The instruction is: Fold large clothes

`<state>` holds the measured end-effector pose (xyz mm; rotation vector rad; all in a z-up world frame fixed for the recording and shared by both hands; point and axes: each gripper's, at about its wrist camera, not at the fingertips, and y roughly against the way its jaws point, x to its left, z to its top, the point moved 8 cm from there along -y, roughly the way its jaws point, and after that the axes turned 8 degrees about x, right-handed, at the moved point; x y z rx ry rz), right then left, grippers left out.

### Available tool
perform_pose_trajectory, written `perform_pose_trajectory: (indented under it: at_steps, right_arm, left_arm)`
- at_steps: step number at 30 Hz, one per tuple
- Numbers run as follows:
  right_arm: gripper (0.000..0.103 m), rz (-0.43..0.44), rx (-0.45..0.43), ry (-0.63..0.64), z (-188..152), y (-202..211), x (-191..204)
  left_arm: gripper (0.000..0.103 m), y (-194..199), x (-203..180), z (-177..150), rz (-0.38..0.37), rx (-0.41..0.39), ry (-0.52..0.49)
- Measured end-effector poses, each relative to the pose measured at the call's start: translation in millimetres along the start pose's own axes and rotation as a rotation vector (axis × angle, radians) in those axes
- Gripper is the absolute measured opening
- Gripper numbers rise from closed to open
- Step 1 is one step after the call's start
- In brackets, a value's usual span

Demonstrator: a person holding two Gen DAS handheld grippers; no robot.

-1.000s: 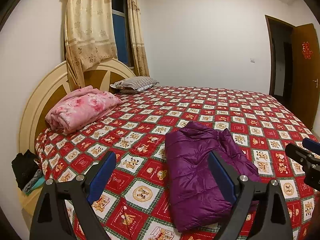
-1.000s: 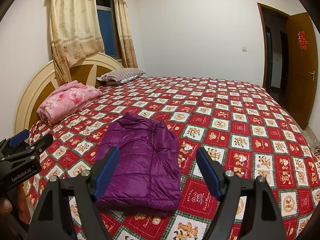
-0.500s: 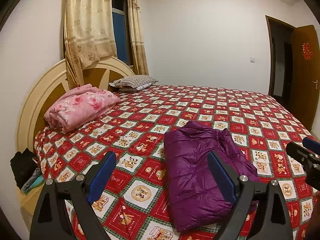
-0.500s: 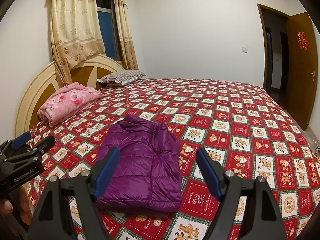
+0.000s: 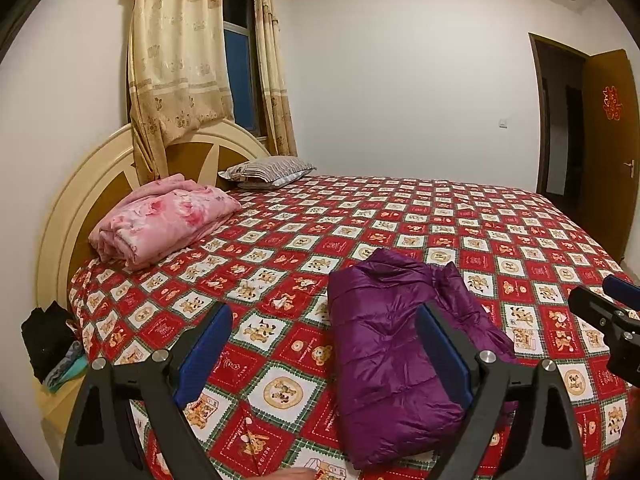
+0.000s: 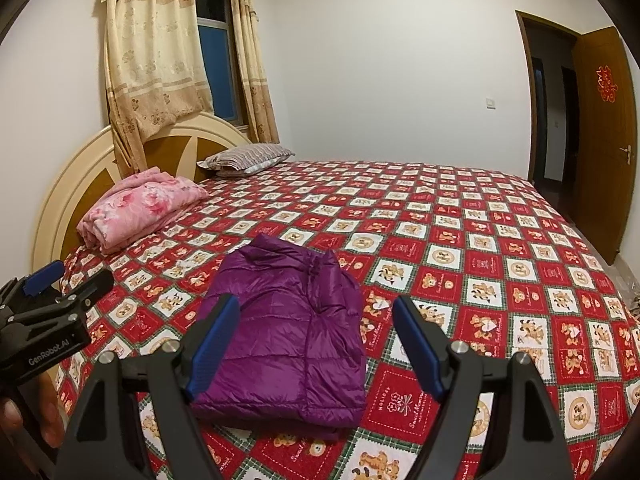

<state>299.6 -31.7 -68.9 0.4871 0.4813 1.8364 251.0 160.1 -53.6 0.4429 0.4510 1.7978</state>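
Left wrist view: the left gripper (image 5: 324, 344) is spread wide, both blue-padded fingers (image 5: 206, 354) apart and holding nothing, raised above the near edge of the bed (image 5: 460, 216). The purple down jacket (image 5: 392, 356) lies folded into a compact rectangle on the red checked bedspread, under and just beyond the gripper's inner finger, touched by neither finger. The right gripper (image 5: 612, 312) enters at the frame's right edge; its opening cannot be judged from this view. A folded pink blanket (image 5: 164, 220) rests near the headboard (image 5: 80, 196), with a striped pillow (image 5: 268, 170) behind it. Right wrist view: the right gripper (image 6: 316, 344) is likewise spread wide and empty, suspended above the bedspread. The purple down jacket (image 6: 288, 340) lies flat between and beyond its fingers, collar end pointing away from the camera. The left gripper (image 6: 52, 300) appears at the frame's left edge, held in a hand (image 6: 24, 416). A wooden door (image 6: 604, 136) stands open at the far right.
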Motion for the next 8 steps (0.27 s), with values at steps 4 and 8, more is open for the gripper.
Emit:
perform_pose_trajectory:
  at_steps: [4, 8]
  right_arm:
    - [0.082, 0.000, 0.000, 0.001, 0.2, -0.1, 1.5]
    - [0.082, 0.002, 0.001, 0.009, 0.0, 0.6, 4.2]
  left_arm:
    - [0.093, -2.8, 1.2, 0.3, 0.008, 0.004, 0.003]
    - [0.093, -1.5, 0.6, 1.6, 0.021, -0.017, -0.019]
